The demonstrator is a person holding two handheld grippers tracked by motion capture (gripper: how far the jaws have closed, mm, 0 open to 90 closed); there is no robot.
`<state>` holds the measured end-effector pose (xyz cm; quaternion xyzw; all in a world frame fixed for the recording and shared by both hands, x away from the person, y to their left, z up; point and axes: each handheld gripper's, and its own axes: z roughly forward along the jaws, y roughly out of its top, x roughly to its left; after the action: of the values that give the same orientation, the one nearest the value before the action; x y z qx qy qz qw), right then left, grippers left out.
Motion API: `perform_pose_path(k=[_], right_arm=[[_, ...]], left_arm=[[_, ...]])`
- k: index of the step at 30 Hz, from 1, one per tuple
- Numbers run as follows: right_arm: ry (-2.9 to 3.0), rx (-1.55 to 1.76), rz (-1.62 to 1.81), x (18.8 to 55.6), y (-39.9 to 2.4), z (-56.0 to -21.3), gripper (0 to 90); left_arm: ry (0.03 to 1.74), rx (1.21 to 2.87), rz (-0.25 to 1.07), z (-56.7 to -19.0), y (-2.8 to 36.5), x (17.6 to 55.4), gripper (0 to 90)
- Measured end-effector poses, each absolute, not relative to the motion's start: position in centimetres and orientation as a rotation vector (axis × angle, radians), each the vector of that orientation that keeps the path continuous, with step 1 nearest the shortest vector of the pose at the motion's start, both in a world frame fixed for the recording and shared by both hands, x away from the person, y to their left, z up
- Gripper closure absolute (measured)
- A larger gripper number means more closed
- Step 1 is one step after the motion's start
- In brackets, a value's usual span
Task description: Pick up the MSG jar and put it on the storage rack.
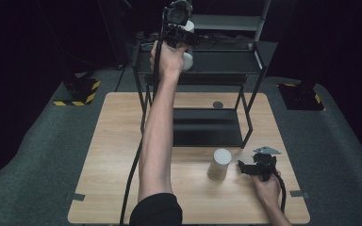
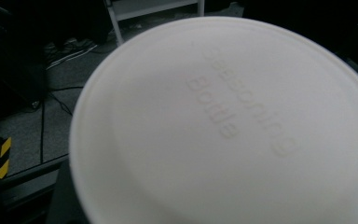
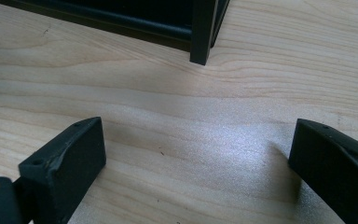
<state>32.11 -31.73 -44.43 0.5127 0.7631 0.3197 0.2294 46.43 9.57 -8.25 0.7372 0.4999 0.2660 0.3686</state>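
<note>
The left tongs [image 1: 185, 42] are clenched on a white seasoning bottle [image 1: 187, 60], held high over the top shelf of the black metal rack [image 1: 259, 61] near the shelf's left end; in the left gripper view the bottle's round white end [image 2: 223, 126] sits right up against the camera, with raised letters reading "Seasoning Bottle". The left forearm stretches from the table's near edge up across the rack. The right tongs [image 1: 242, 167] rest low on the wooden table [image 1: 118, 141] towards its near right corner, released, with bare wood between the two black jaws in the right gripper view and a rack leg [image 3: 204, 32] just beyond them. Just beside these tongs, on their left, a second pale bottle [image 1: 218, 164] stands upright on the table, apart from the jaws, in front of the rack's lower shelf
</note>
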Motion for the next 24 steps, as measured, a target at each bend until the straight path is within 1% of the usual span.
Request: perform_pose_path(k=[24], right_arm=[[2.1, 1.41, 0.88, 32.1, -31.72, -44.43, 3.1]], left_arm=[[1.259, 1.889, 0.677, -8.82, 10.03, 46.65, 35.4]])
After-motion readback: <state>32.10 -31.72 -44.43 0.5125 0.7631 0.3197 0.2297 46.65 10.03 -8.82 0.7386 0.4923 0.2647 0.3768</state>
